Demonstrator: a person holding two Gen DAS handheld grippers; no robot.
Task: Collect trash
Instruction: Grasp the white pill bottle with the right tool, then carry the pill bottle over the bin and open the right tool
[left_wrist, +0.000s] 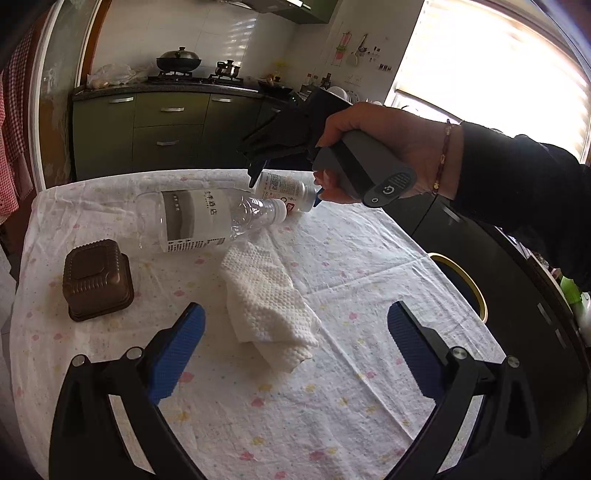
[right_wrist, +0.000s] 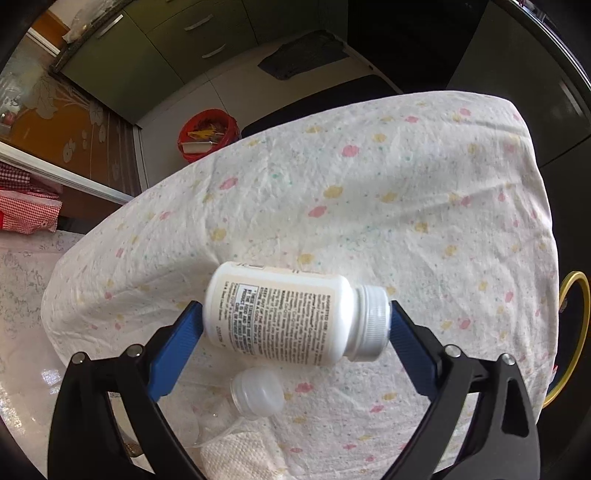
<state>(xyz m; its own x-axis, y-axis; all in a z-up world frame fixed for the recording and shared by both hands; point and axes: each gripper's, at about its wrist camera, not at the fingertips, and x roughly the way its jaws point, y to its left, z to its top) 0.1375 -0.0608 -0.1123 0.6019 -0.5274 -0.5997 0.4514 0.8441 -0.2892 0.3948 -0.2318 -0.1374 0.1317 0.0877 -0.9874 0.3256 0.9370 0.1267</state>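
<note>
Both jaws stand wide apart on the left gripper (left_wrist: 293, 332), which grasps nothing and hangs over the near part of the table (left_wrist: 369, 258). On the right gripper (right_wrist: 295, 325) the blue pads bracket a white pill bottle (right_wrist: 288, 314) lying on its side, one pad at its base and the other at its cap; they look to be touching both ends, but whether they press it firmly I cannot tell.

That bottle lies near the far edge of the table as the left wrist view sees it. A clear water bottle (left_wrist: 207, 218) lies on its side just beside it, cap end toward it. A crumpled paper towel (left_wrist: 269, 306) rests near the middle of the table, between the left gripper's fingers in the view. A brown ribbed container (left_wrist: 98, 278) sits upside down toward the left edge. A floral cloth (right_wrist: 369, 184) covers the whole table.

Beyond the far edge stand green kitchen cabinets (left_wrist: 166, 129) with a stove and a wok (left_wrist: 179, 59) on top, and a bright window (left_wrist: 491, 66) to the right. A yellow-rimmed black bin (left_wrist: 465, 284) sits off the right edge. A red bin (right_wrist: 207, 134) with scraps stands on the floor past the table in the right wrist view.
</note>
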